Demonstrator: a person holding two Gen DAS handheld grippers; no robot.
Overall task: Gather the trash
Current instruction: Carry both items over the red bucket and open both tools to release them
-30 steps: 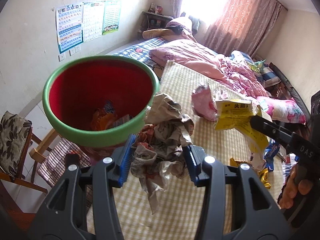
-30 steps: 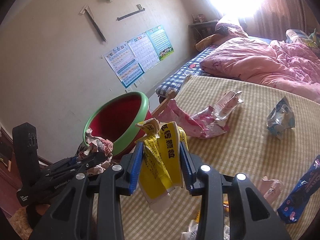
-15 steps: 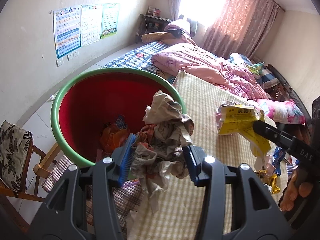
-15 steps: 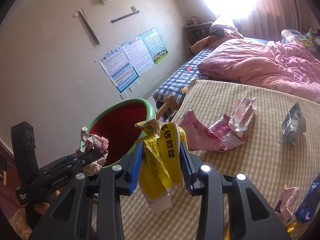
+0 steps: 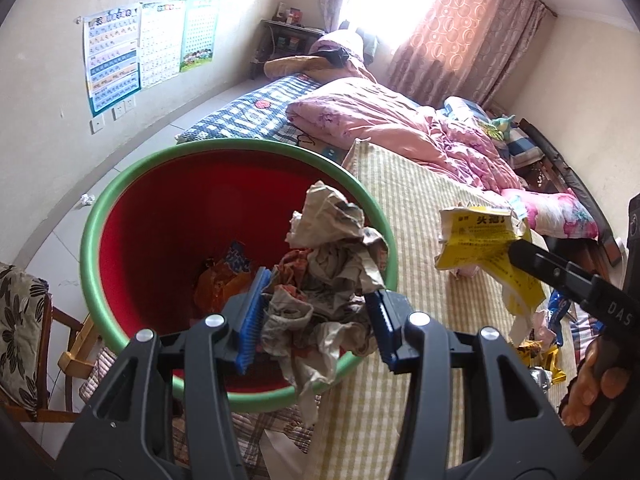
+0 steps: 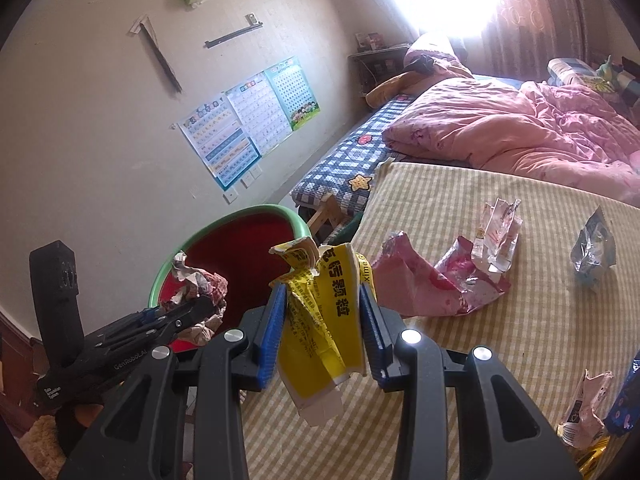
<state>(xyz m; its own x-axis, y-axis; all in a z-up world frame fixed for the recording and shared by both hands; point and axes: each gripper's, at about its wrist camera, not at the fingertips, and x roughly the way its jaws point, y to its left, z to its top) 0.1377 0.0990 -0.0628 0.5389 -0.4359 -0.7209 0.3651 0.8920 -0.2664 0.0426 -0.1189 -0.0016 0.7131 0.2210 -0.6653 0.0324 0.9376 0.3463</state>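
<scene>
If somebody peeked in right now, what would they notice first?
Probably the big red bin with a green rim, right under the left gripper, which is clamped on a wad of crumpled paper over the bin's near edge. Next, the bright yellow wrapper pinched in the right gripper above the striped mat, where a pink wrapper lies.
</scene>
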